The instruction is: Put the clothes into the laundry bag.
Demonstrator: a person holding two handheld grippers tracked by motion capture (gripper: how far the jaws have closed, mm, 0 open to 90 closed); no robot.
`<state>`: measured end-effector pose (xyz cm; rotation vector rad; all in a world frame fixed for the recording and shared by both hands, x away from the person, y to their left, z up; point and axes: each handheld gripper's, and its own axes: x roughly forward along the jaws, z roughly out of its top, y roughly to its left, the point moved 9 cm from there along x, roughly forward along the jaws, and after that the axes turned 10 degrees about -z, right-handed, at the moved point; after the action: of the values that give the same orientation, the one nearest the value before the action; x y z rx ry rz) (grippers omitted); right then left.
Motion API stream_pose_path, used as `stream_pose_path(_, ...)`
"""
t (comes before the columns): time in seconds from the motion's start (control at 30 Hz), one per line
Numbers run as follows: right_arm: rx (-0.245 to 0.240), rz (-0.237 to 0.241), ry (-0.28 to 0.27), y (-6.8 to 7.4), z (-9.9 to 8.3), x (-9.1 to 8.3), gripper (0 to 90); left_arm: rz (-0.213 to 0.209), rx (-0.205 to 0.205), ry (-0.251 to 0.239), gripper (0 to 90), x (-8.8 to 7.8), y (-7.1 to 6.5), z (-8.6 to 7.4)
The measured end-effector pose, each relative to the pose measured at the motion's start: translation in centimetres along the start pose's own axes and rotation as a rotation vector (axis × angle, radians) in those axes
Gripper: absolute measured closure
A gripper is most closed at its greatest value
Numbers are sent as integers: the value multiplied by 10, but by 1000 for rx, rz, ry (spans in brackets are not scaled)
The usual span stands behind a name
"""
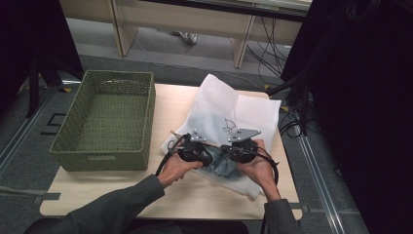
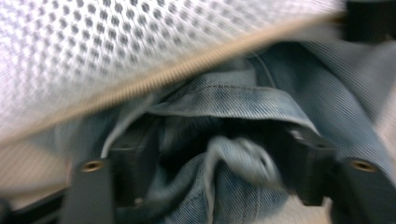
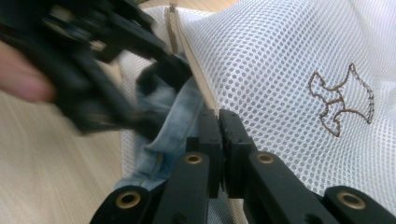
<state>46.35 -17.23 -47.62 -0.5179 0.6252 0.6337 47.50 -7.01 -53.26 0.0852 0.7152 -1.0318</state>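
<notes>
Low in the high view, two hands work at the desk's point(image 1: 97, 195) near edge, bare pale wood below them. The right tongs point(image 3: 219, 122) are pressed together, pinching the zip edge of the one white mesh laundry bag point(image 1: 229, 112). The left tongs point(image 2: 219, 154) stand spread around a fold of soft blue denim point(image 2: 243, 93) at the bag's mouth; no earlier frame confirms a grip, pads not pressing. Farther left sits one green woven basket point(image 1: 63, 141), rectangular, reaching the desk's left edge. Bag fills centre right.
</notes>
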Motion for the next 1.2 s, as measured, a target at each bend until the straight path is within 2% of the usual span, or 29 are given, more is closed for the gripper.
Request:
stream_pose_path(0.03,21,-7,3,0,-1,0,884,-15,-4,10,263,-5,-4,-4)
stream_pose_path(0.1,9,-10,1,-1,-2,1,864,-31,-4,20,225,-14,-11,-13)
stream_pose_path(0.13,-1,-7,-8,-1,-2,2,844,-45,-26,11,214,-17,-15,-16)
stream_pose_path(0.2,22,-20,-3,-1,-3,1,792,-65,-16,20,209,-22,-22,-23)
stream_pose_path(0.23,21,-43,-3,-2,-2,0,746,-69,11,39,205,-24,-23,-26)
stream_pose_path(0.27,12,-59,-3,-3,-3,-2,726,-68,3,39,195,-24,-27,-28)
stream_pose_path(0.3,10,-53,4,-1,-4,-4,715,-74,15,49,195,-24,-30,-30)
stream_pose_path(0.4,-38,-107,35,-4,-12,-9,682,-76,56,75,190,-16,-39,-35)
stream_pose_path(0.43,-41,-122,52,-6,-16,-11,683,-77,72,82,187,-12,-40,-36)
stream_pose_path(0.47,-44,-128,57,-7,-19,-12,686,-75,67,84,179,-6,-42,-36)
stream_pose_path(0.57,-41,-142,60,-15,-25,-13,815,-43,82,95,169,19,-42,-32)
stream_pose_path(0.6,-42,-128,58,-15,-25,-12,865,-18,104,90,189,26,-40,-28)
stream_pose_path(0.63,-33,-119,63,-15,-26,-11,887,12,118,81,259,30,-38,-25)
stream_pose_path(0.67,-22,-119,74,-14,-27,-10,894,41,146,78,346,34,-35,-20)
stream_pose_path(0.7,-37,-116,77,-15,-28,-9,896,61,186,79,465,38,-30,-15)
stream_pose_path(0.73,-45,-116,78,-16,-29,-8,897,63,181,65,551,42,-27,-10)
stream_pose_path(0.8,-36,-109,73,-18,-28,-10,898,62,152,43,666,50,-20,-2)
stream_pose_path(0.9,4,-85,45,-19,-23,-19,899,77,121,-8,705,52,-16,12)
stream_pose_path(0.93,13,-75,39,-18,-21,-22,899,93,156,-2,709,48,-12,20)
stream_pose_path(0.97,7,-67,30,-18,-18,-26,900,116,124,-71,714,50,-10,32)
stream_pose_path(1.0,8,-64,21,-18,-16,-28,900,128,135,-74,723,48,-7,39)
stream_pose_path(1.03,11,-60,24,-17,-15,-29,900,140,118,-98,731,46,-1,48)
stream_pose_path(1.07,0,-49,16,-16,-13,-30,900,136,67,-147,737,49,3,58)
stream_pose_path(1.1,13,-62,11,-16,-11,-31,900,133,56,-155,739,51,5,61)
stream_pose_path(1.13,6,-55,10,-15,-10,-31,900,155,66,-140,739,56,8,60)
stream_pose_path(1.17,20,-53,22,-14,-11,-30,900,157,76,-108,737,63,9,54)
stream_pose_path(1.2,7,-54,24,-14,-13,-27,900,127,62,-71,732,71,8,46)
